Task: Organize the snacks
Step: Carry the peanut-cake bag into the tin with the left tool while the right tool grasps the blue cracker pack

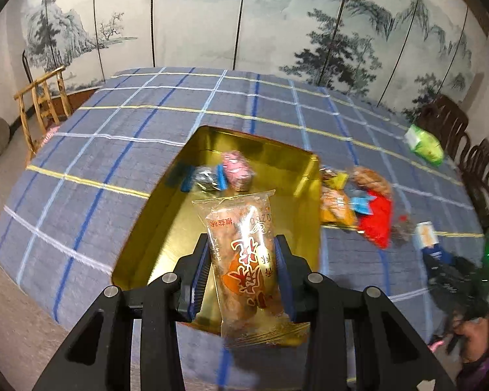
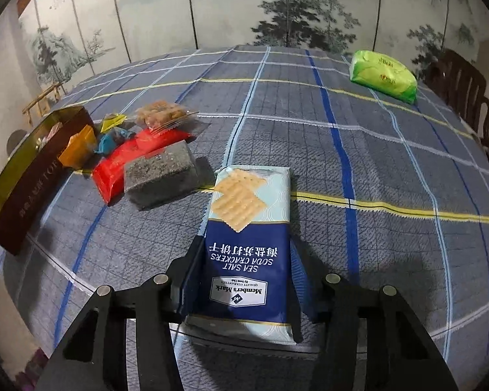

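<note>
Painted folding screen (image 1: 212, 9) behind table with blue plaid cloth (image 1: 97, 150).

Left wrist view: left gripper (image 1: 244, 260) clenched on clear snack packet (image 1: 247, 260), red Chinese print, unreadable. Packet hangs above gold tin (image 1: 166, 228); pink sweet (image 1: 236, 169) already inside. Advice: centre packet over bare floor of tin, lower, then release.

Right wrist view: right gripper (image 2: 244, 277) straddles cracker pack (image 2: 249, 244) lying on cloth; pads against its sides, so judged grasping. Label: "Member's Mark", "SEA SALT SODA CRACKERS". Red packet (image 2: 130, 166), grey bar (image 2: 161, 176), green bag (image 2: 383, 75) remain outside tin. Advice: lift level, clear neighbours.
</note>
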